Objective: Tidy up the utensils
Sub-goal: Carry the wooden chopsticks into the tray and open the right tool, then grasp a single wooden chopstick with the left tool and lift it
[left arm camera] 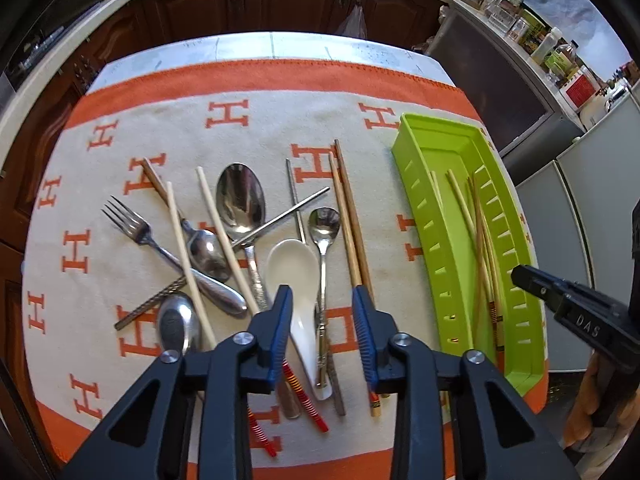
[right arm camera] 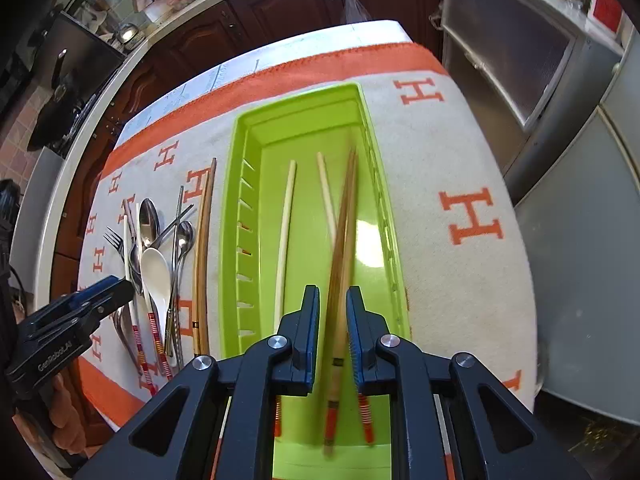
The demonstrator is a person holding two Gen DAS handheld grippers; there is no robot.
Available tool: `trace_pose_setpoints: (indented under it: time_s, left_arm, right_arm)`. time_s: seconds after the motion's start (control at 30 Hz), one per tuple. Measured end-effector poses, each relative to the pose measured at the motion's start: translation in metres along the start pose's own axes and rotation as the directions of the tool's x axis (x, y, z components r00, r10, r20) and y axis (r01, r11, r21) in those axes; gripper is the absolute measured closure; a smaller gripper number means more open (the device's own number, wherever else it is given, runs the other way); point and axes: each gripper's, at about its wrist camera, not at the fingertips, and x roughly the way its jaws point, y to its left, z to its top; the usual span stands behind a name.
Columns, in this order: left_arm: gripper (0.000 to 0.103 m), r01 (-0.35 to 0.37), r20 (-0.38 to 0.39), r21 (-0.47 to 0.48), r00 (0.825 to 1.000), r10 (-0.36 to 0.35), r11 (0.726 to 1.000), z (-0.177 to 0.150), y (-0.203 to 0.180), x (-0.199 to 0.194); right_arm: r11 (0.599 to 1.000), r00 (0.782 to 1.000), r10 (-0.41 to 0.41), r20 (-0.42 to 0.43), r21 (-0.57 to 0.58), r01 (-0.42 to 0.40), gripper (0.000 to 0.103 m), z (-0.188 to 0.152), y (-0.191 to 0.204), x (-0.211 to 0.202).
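Over at the green tray [right arm camera: 240,216], both grippers point steeply down at the table. The right gripper [right arm camera: 333,320] hangs above the tray's near end, its jaws narrowed around a blurred pair of brown chopsticks [right arm camera: 340,248]; a small gap shows on each side of the sticks, so I cannot tell whether the pads actually press them. Two pale chopsticks [right arm camera: 285,224] lie lengthwise on the tray floor beside that pair. Left of the tray, on the orange-and-cream cloth [left arm camera: 192,128], the left gripper [left arm camera: 322,320] stands over the loose pile with its jaws apart, straddling the handles of the white ceramic spoon [left arm camera: 290,268] and a small metal spoon [left arm camera: 325,224], the pads clear of both. Another brown chopstick pair [left arm camera: 348,216] lies between that gripper and the tray; a fork [left arm camera: 132,226] lies farther left.
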Motion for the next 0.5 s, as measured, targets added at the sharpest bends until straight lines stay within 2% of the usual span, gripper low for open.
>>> trace_pose_setpoints:
  time_s: [0.07, 0.2, 0.27, 0.5]
  left_arm:
    - [0.086, 0.029, -0.021, -0.021, 0.999, -0.029, 0.999, 0.004, 0.000, 0.007]
    - [0.089, 0.077, -0.062, -0.073, 0.995, -0.081, 0.994, 0.014, -0.001, 0.022]
    - [0.091, 0.084, -0.074, -0.082, 0.993, -0.090, 0.993, 0.018, -0.004, 0.028]
    - [0.093, 0.097, -0.119, -0.091, 0.987, -0.108, 0.991, 0.024, -0.018, 0.051]
  right_arm:
    - [1.000, 1.000, 0.013, 0.006, 0.009, -0.013, 0.089, -0.001, 0.000, 0.004]
    - [0.997, 0.997, 0.066, 0.029, 0.045, -0.067, 0.089, -0.002, -0.001, 0.001]
    - [0.995, 0.996, 0.081, 0.039, 0.057, -0.083, 0.089, -0.001, 0.006, 0.004]
    - [0.987, 0.990, 0.113, 0.079, 0.106, -0.121, 0.089, -0.002, -0.004, -0.007]
